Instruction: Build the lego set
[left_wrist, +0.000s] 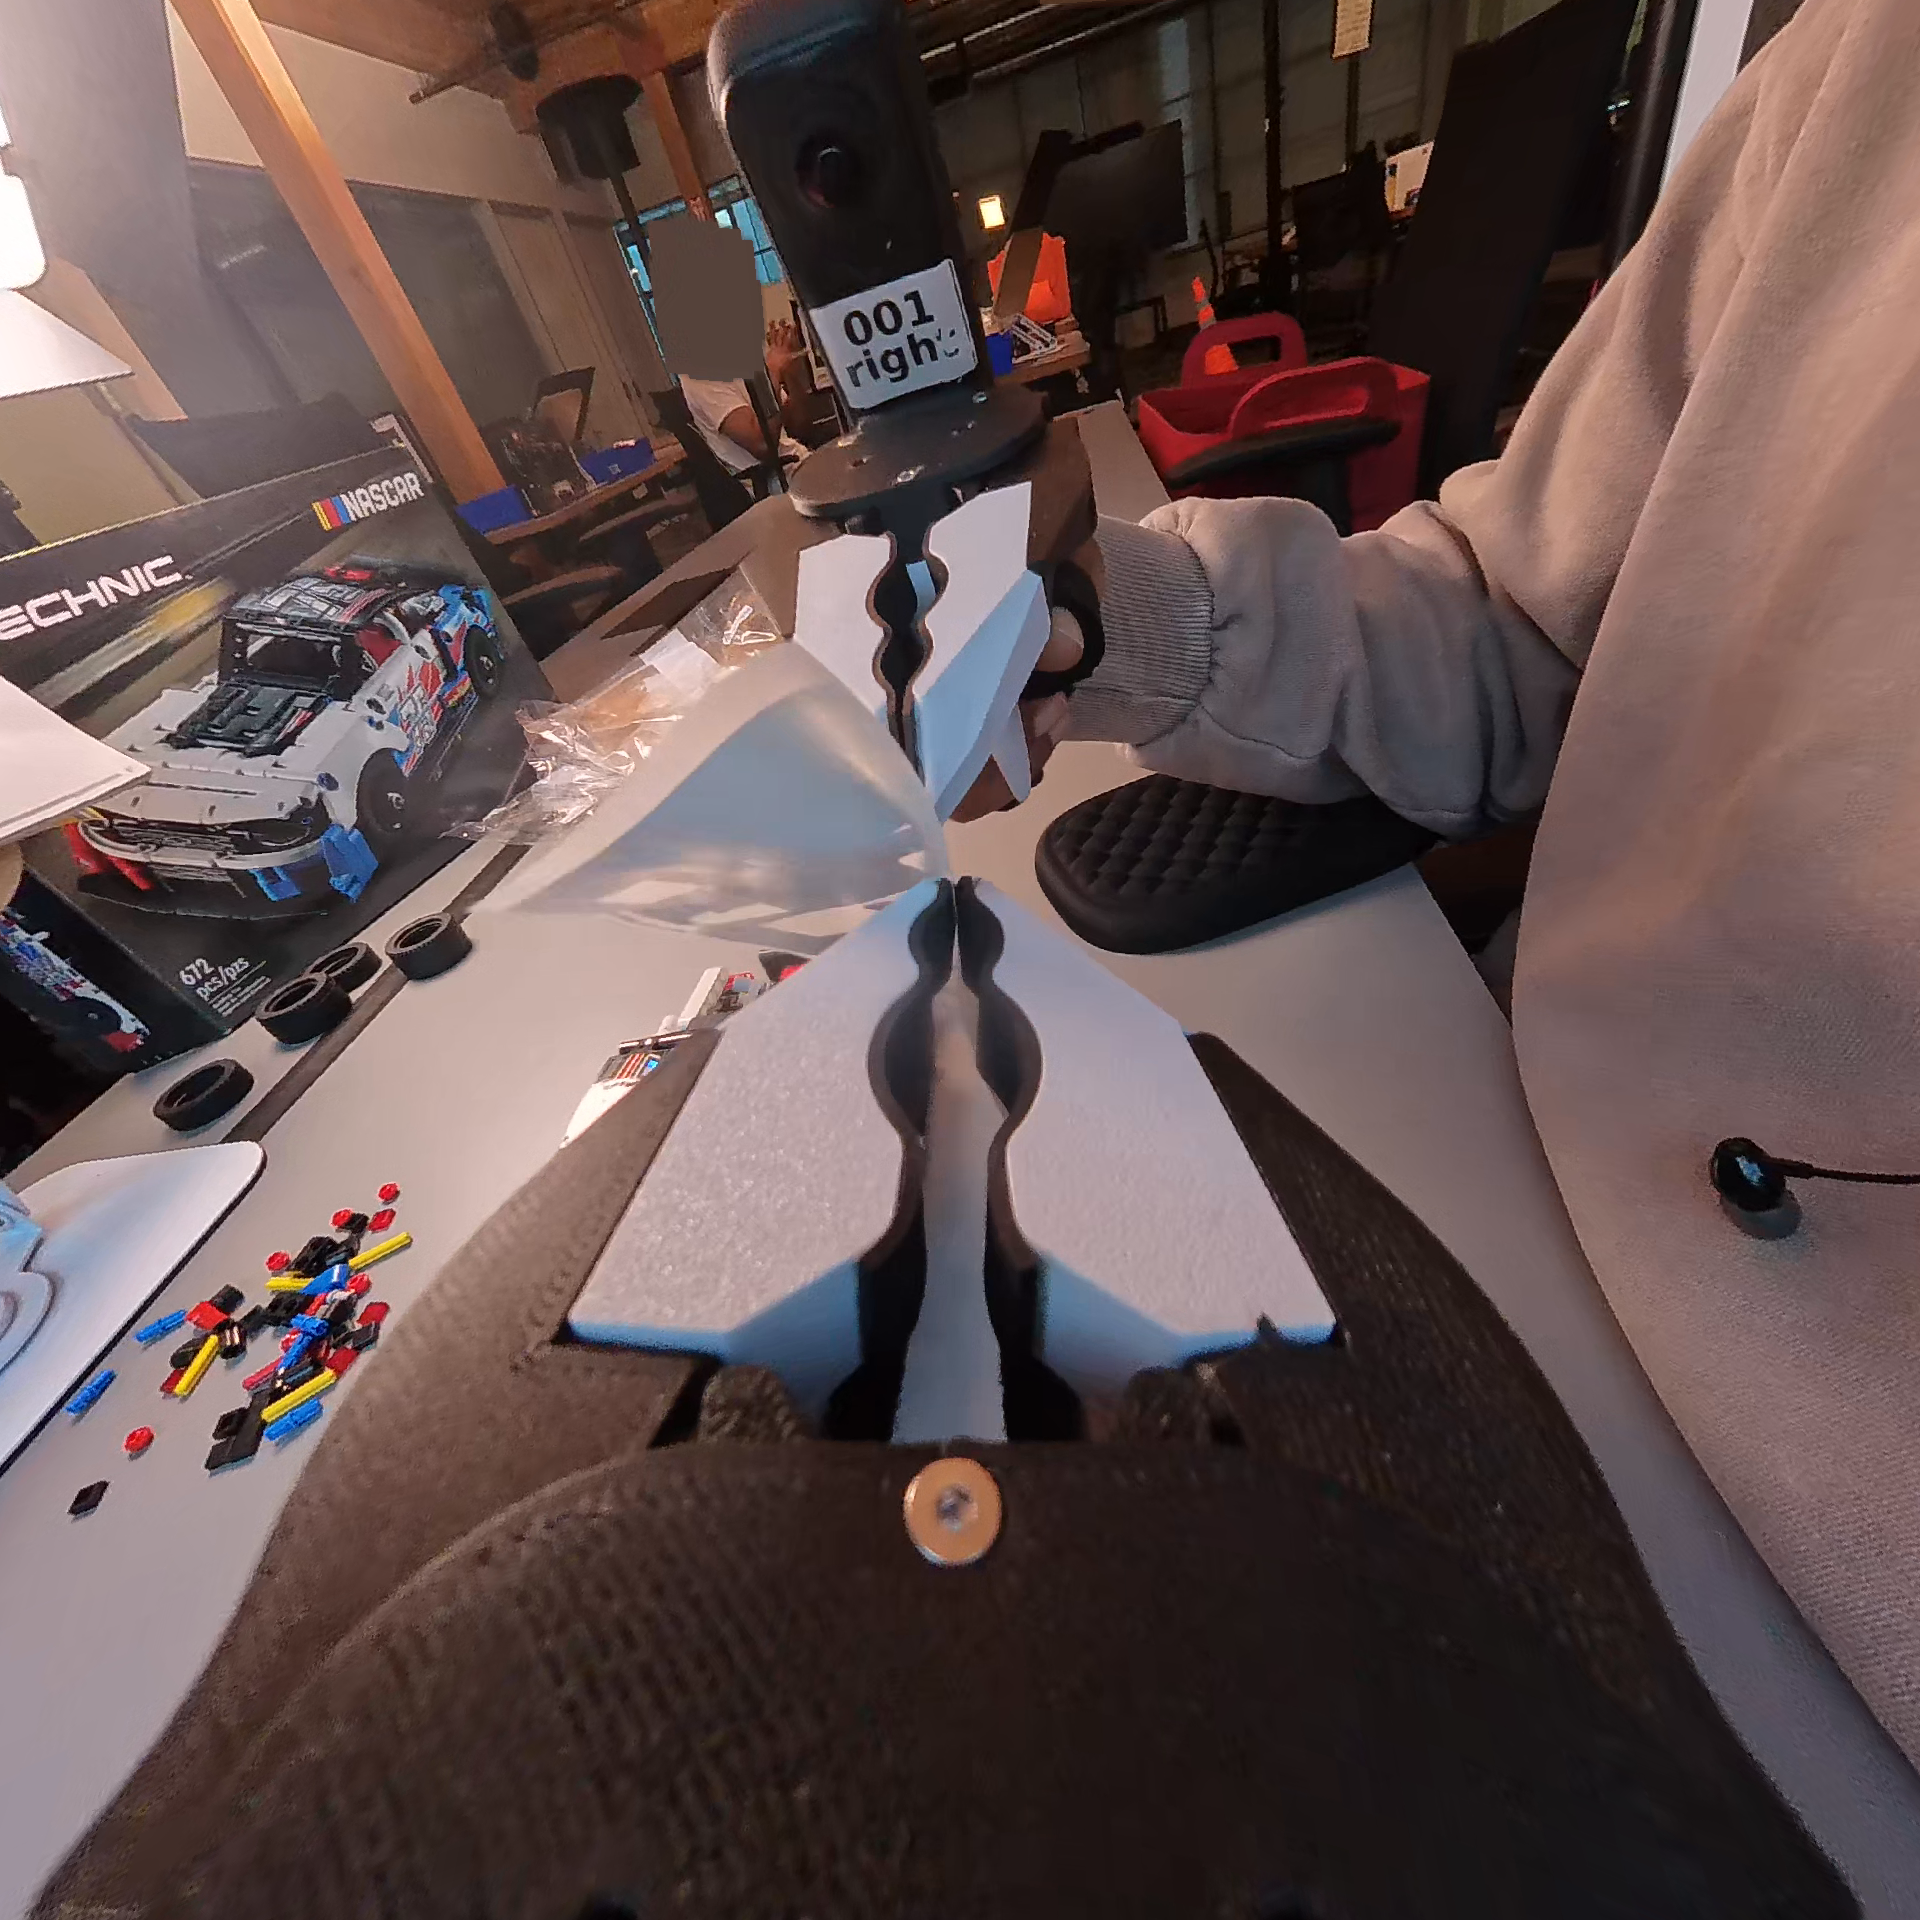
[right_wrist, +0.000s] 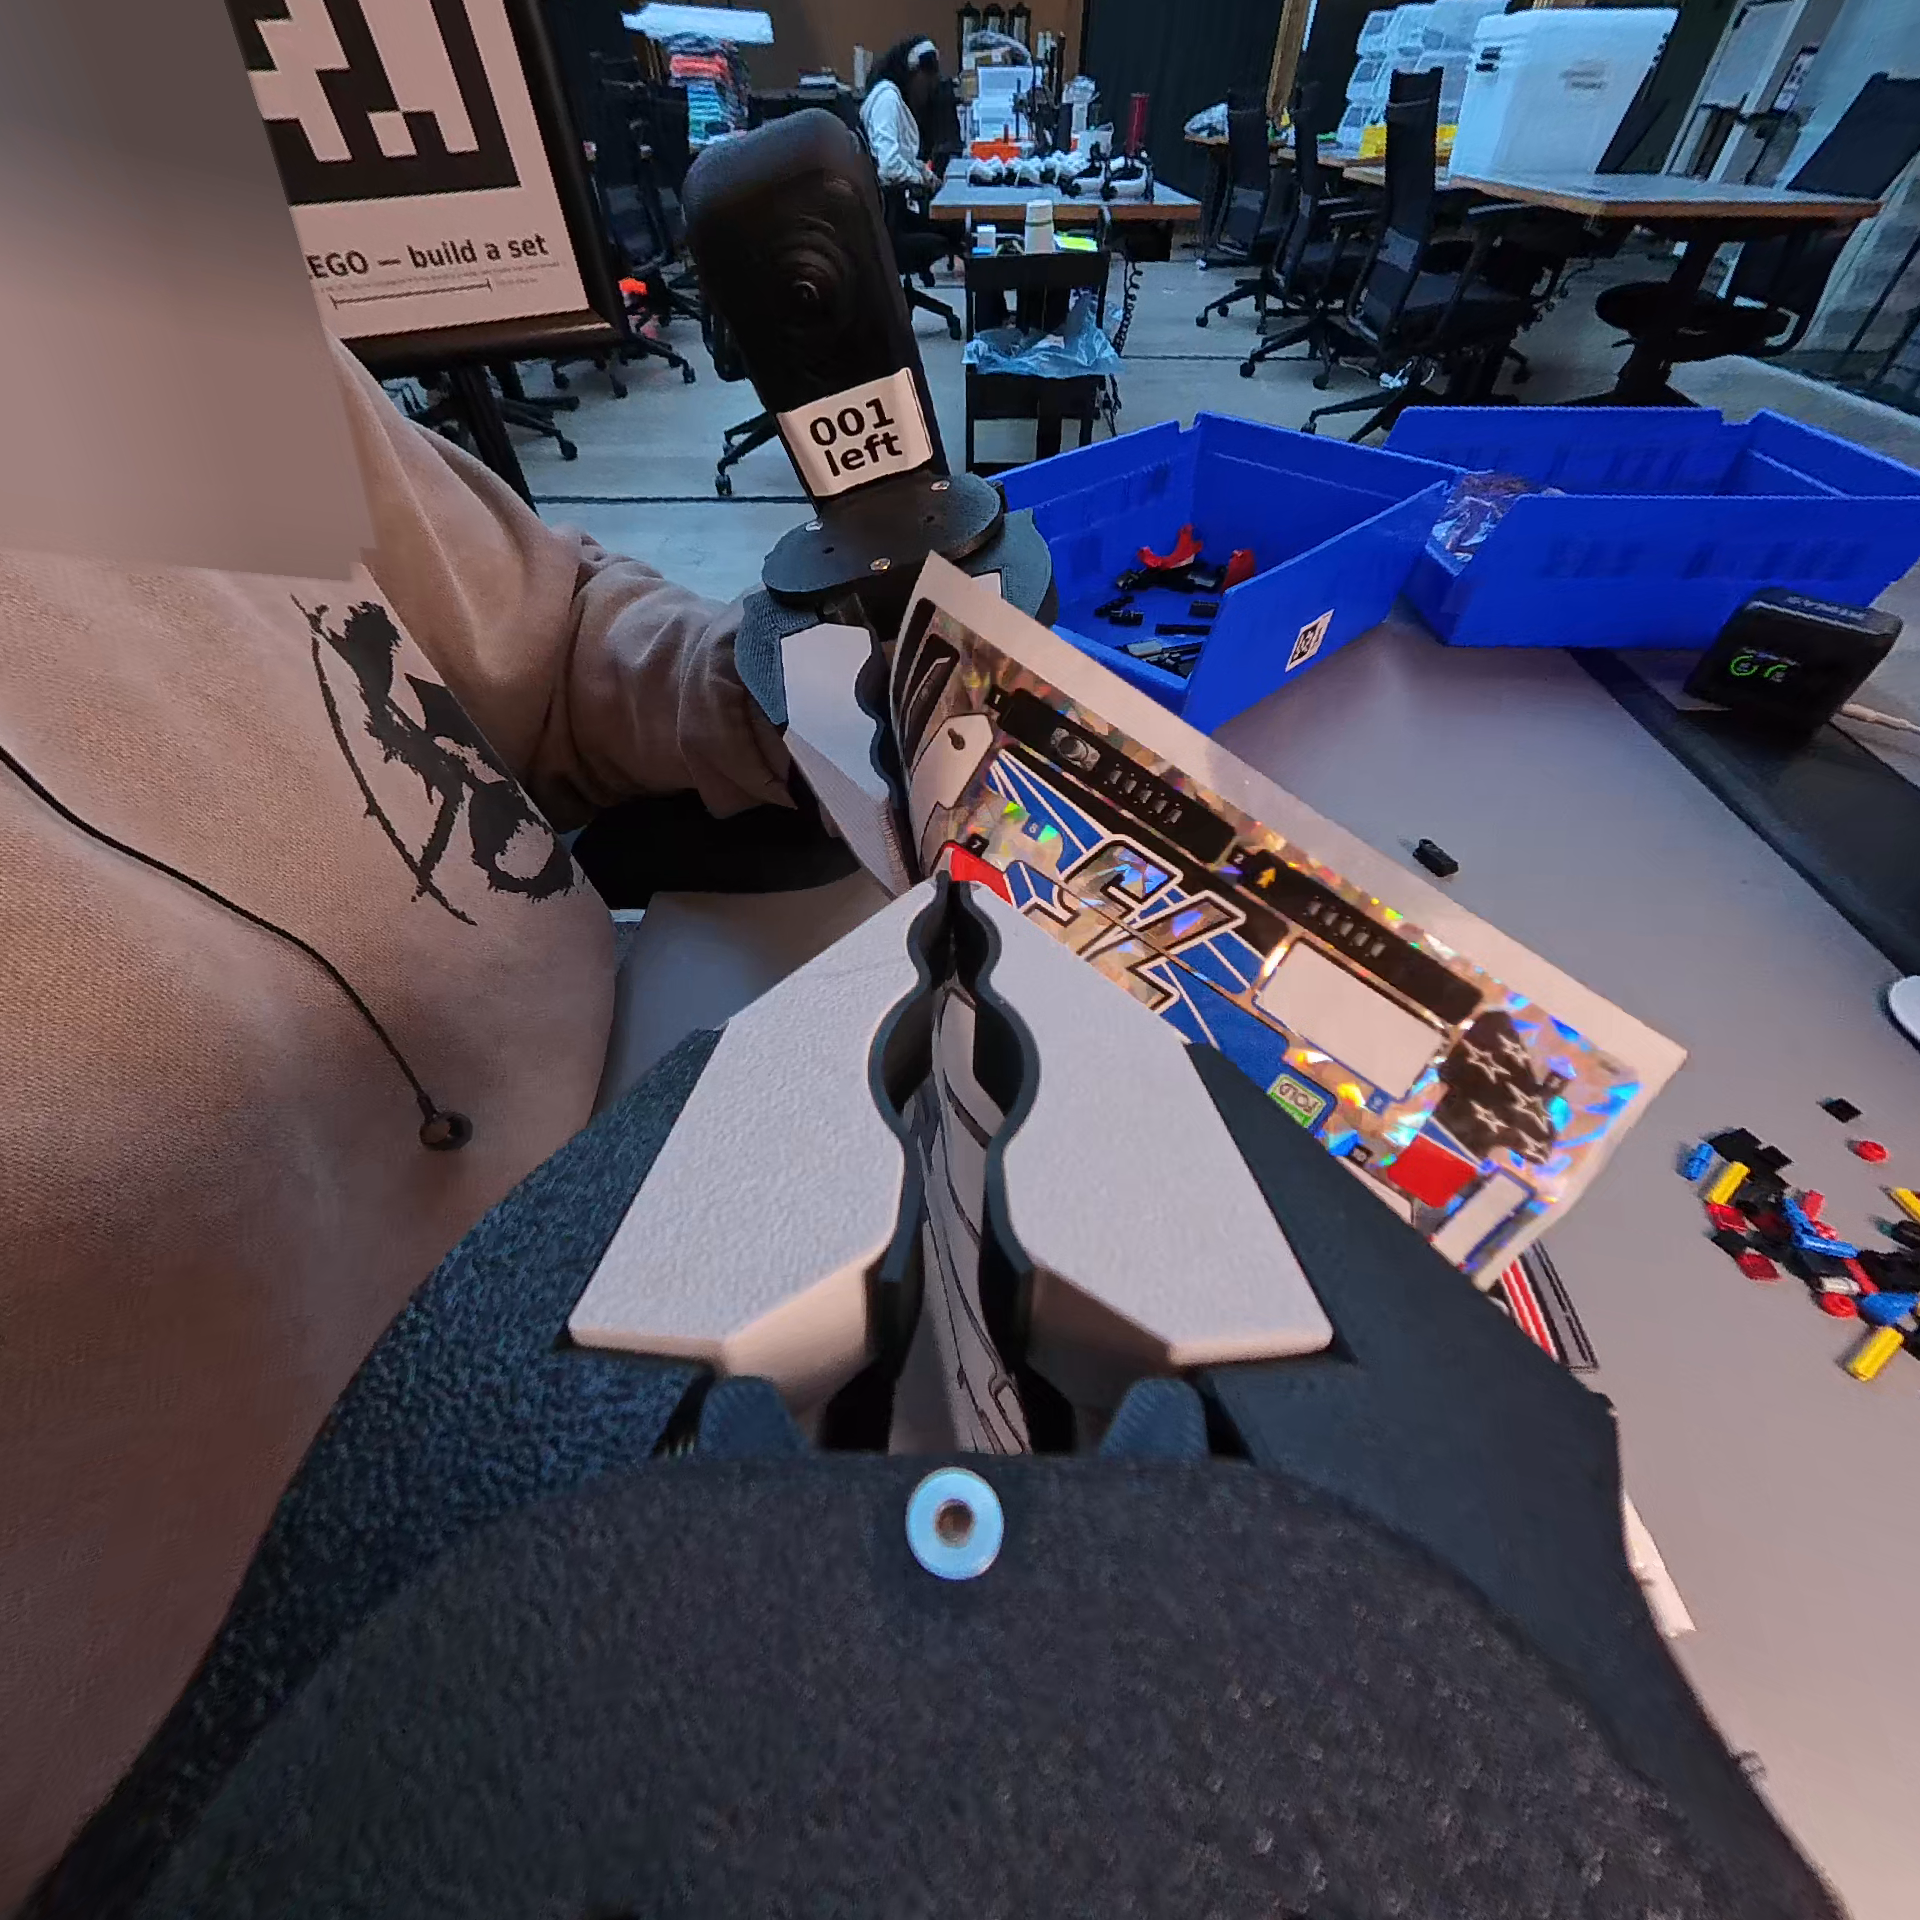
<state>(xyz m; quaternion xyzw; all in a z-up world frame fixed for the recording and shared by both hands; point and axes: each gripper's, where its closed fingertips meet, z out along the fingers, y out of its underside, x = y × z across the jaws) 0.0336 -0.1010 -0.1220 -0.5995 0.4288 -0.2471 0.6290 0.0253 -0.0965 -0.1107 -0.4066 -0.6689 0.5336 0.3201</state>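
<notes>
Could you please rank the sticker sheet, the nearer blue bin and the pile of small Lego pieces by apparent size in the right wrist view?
1. sticker sheet, though it is nearest the camera.
2. nearer blue bin.
3. pile of small Lego pieces.

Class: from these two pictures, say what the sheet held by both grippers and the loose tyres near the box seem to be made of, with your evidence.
Sticker sheet: probably thin paper or film with a holographic foil face; it glitters in rainbow flecks and bows between the grippers. Its back looks plain and matte white.
Tyres: likely black rubber; dull surface with moulded tread ribs.
</notes>
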